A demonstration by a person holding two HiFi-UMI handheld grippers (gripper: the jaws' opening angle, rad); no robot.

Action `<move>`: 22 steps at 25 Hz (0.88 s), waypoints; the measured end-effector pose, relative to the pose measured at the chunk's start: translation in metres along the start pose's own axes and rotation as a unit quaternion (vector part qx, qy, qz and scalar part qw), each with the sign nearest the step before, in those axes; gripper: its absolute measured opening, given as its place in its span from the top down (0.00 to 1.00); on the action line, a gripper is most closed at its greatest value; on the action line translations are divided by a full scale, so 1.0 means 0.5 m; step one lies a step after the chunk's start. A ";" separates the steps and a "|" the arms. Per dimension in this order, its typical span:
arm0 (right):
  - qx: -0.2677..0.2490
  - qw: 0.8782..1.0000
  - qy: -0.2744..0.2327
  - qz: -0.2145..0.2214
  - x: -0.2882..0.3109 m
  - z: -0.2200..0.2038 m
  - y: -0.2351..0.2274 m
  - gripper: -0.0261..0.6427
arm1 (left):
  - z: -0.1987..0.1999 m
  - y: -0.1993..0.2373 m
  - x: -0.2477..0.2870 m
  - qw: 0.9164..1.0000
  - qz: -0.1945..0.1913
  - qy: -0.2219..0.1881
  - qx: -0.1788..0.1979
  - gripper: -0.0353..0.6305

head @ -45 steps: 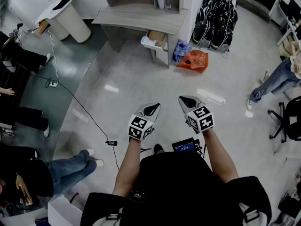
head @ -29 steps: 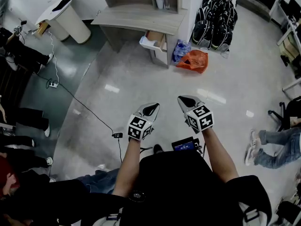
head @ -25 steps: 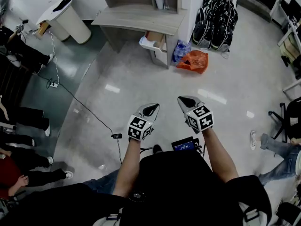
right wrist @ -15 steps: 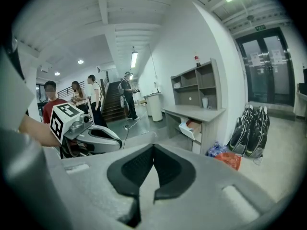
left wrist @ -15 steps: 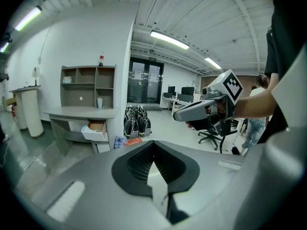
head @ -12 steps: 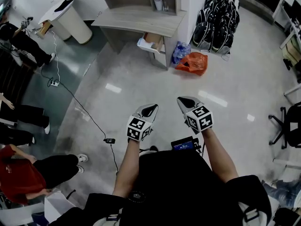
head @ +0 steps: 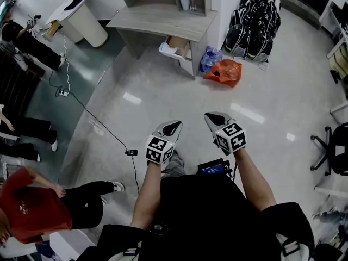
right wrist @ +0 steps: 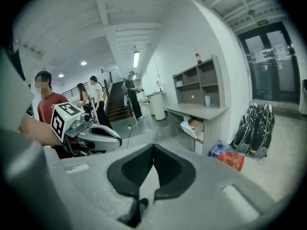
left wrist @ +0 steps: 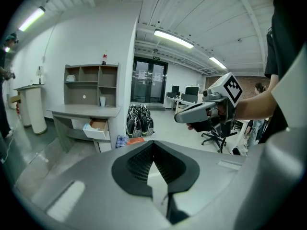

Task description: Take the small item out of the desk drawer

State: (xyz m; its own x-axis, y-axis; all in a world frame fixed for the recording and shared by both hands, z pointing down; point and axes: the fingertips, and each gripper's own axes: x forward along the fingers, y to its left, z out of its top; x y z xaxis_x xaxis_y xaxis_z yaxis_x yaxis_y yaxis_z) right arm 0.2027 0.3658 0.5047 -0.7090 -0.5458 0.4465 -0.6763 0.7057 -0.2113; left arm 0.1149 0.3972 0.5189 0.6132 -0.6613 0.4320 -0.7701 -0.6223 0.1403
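The grey desk (head: 163, 19) stands far ahead across the floor. Its white drawer (head: 175, 48) is pulled open and shows a brown inside. No small item can be made out in it from here. My left gripper (head: 174, 126) and right gripper (head: 214, 117) hang side by side at waist height, well short of the desk, both shut and empty. In the left gripper view the gripper (left wrist: 153, 145) points toward the desk (left wrist: 84, 111) and drawer (left wrist: 98, 127). The right gripper view shows that gripper (right wrist: 153, 147) facing the same drawer (right wrist: 193, 126).
An orange bag (head: 225, 69) and a blue bag (head: 209, 58) lie on the floor beside the desk, with black bags (head: 254, 20) behind them. A cable (head: 98, 125) crosses the floor at left. People stand at the left edge, one in red (head: 32, 211). An office chair (head: 331, 148) is at right.
Both grippers keep the same shut pose in front of me. A person in red has come in at the lower left, and the legs seen at the right have gone.
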 end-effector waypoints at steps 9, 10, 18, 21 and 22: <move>-0.002 1.000 0.014 -0.005 0.060 0.009 -0.026 0.96 | -0.007 0.071 0.028 1.000 0.000 -0.001 -0.016 0.94; -0.003 1.000 0.016 -0.006 0.070 0.012 -0.030 0.96 | -0.008 0.084 0.032 1.000 -0.001 -0.001 -0.017 0.94; 0.006 0.999 0.024 -0.021 0.170 0.061 -0.068 0.96 | 0.016 0.198 0.074 1.000 -0.017 0.005 -0.021 0.94; 0.008 0.999 0.024 -0.027 0.207 0.085 -0.075 0.96 | 0.031 0.242 0.085 1.000 -0.025 0.005 -0.019 0.94; 0.009 0.999 0.024 -0.029 0.220 0.092 -0.077 0.96 | 0.035 0.258 0.088 0.999 -0.027 0.005 -0.019 0.94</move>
State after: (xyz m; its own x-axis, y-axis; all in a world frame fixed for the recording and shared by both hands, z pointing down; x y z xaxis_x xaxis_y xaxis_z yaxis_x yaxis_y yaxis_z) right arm 0.1416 0.2576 0.5219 -0.6585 -0.5626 0.4999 -0.7197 0.6650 -0.1995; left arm 0.0456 0.2806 0.5406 0.6519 -0.6238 0.4311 -0.7426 -0.6403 0.1965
